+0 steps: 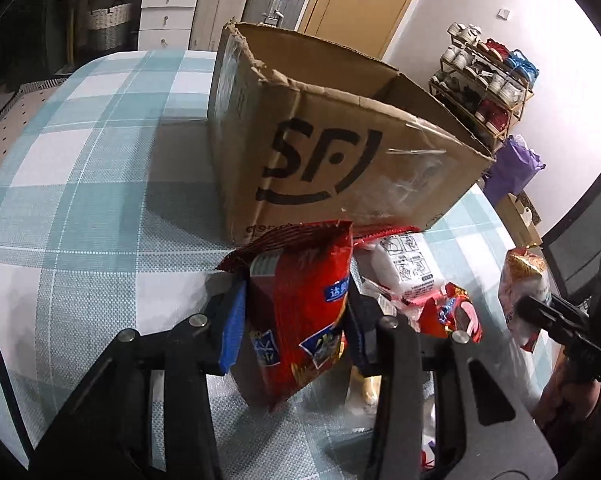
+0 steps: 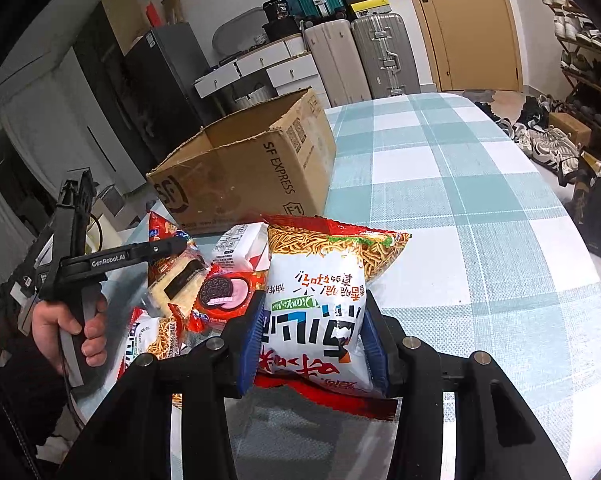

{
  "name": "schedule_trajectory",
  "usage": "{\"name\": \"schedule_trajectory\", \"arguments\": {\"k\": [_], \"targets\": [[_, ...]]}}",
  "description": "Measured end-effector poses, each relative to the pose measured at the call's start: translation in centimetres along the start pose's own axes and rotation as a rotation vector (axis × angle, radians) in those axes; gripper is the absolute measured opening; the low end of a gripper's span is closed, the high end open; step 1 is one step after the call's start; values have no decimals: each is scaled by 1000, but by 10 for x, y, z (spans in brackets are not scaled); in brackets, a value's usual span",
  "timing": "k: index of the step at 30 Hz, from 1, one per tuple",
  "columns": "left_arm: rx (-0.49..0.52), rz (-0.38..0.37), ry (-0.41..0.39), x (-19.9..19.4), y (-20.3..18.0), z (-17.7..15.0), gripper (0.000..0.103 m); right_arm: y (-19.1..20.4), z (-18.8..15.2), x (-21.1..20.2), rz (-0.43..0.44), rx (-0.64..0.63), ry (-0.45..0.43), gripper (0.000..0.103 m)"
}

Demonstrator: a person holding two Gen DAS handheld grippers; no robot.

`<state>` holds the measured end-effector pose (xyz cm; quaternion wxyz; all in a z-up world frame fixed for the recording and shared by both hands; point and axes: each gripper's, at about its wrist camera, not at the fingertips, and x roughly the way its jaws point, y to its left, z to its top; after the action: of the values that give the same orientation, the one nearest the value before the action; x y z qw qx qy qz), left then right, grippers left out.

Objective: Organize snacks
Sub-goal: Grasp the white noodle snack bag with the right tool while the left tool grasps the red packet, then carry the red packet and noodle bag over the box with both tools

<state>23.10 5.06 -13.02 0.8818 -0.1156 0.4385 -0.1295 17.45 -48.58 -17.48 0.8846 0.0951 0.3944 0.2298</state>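
Note:
My left gripper (image 1: 296,320) is shut on a red snack bag (image 1: 300,300), its blue pads pressing both sides, just in front of the open cardboard box (image 1: 320,148). My right gripper (image 2: 314,344) is shut on a white and red noodle snack bag (image 2: 316,308), held above the checked tablecloth (image 2: 460,200). To its left lies a pile of snacks: an Oreo packet (image 2: 220,292), a white packet (image 2: 236,246), a cake packet (image 2: 180,280) and another noodle bag (image 2: 156,340). The box (image 2: 252,168) stands behind the pile, top open. A hand (image 2: 72,328) holds the left gripper there.
The teal checked cloth stretches bare to the left of the box (image 1: 80,200) and to the right (image 2: 500,260). Off the table stand suitcases (image 2: 364,56), white drawers (image 1: 164,12), a shoe rack (image 1: 484,84), a door (image 2: 468,20) and shoes on the floor (image 2: 548,144).

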Motion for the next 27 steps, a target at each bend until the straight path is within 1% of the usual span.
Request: {"name": "schedule_trajectory", "arguments": {"k": [4,6,8,15,20,27], "targets": [[2,-6,6,0,2,1,38,1,1,-3,3,1,-9,45],[-1,-25,12,-2,3,1,37,2,1,-4,3,-2,-13,45],[7,-18,10,-7,1,-3,37,4,1,-6,3,-6,-18,45],[2,-9,-23,-28,7,-5,37,7,1,-11,5,-14,-29,45],[10,-10,-48,-48,3,-9,38,13,4,-16,15,-24,-44,45],[26,-37,-86,-79,-4,-4,38,26,18,-22,34,-56,-69,45]]}}
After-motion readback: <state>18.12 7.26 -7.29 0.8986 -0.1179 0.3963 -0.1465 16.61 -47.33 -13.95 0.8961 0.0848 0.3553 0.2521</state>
